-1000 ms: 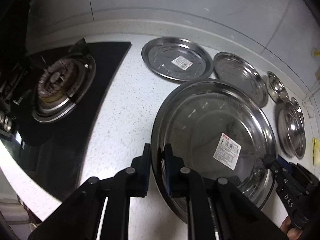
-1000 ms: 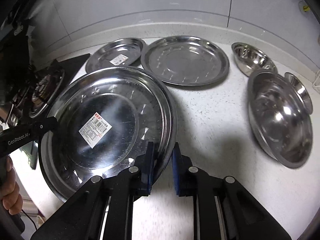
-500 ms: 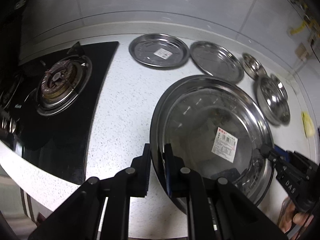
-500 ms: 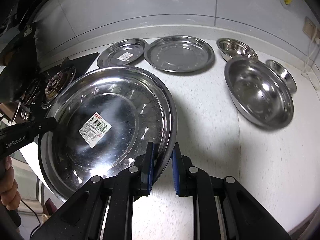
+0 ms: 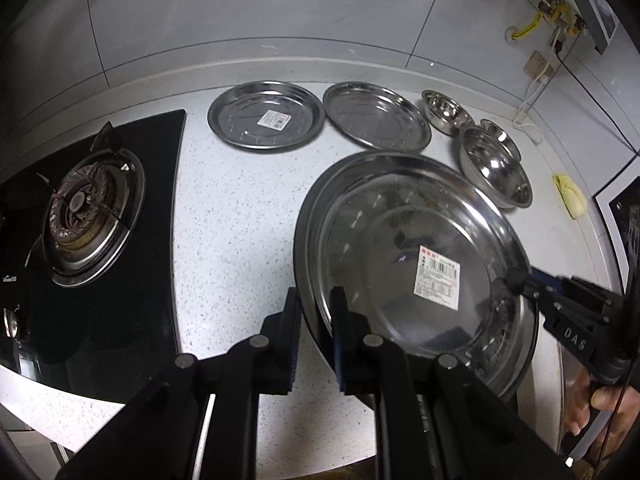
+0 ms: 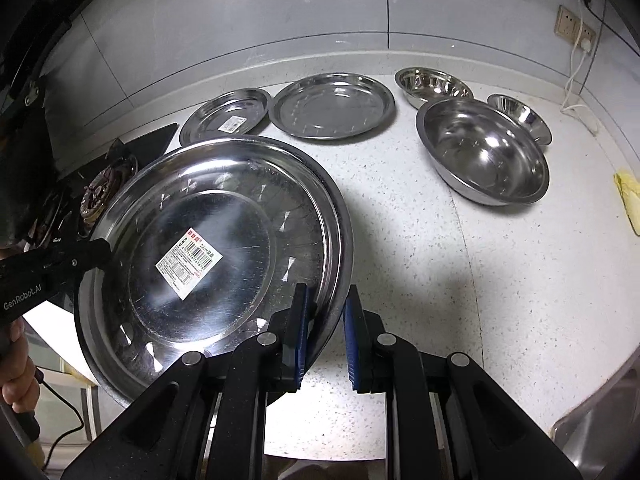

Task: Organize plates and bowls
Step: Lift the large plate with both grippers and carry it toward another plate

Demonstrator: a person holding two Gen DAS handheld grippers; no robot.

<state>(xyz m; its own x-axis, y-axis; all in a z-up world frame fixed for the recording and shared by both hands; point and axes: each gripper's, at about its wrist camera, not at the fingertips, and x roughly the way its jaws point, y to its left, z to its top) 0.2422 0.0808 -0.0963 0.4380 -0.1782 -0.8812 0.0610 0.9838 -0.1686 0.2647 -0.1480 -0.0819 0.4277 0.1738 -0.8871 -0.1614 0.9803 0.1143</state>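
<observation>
Both wrist views steeply down, sharing countertop point(image 5: 240, 208)

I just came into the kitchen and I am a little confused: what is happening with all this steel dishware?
A person holds a gripper in each hand, and both grip one large steel plate by opposite rims: the left gripper and the right gripper. The plate is held above the speckled counter, with the left jaws loosening slightly. Two smaller plates, one labelled and one plain, and three bowls, among them a large bowl, lie on the counter near the wall.
</observation>
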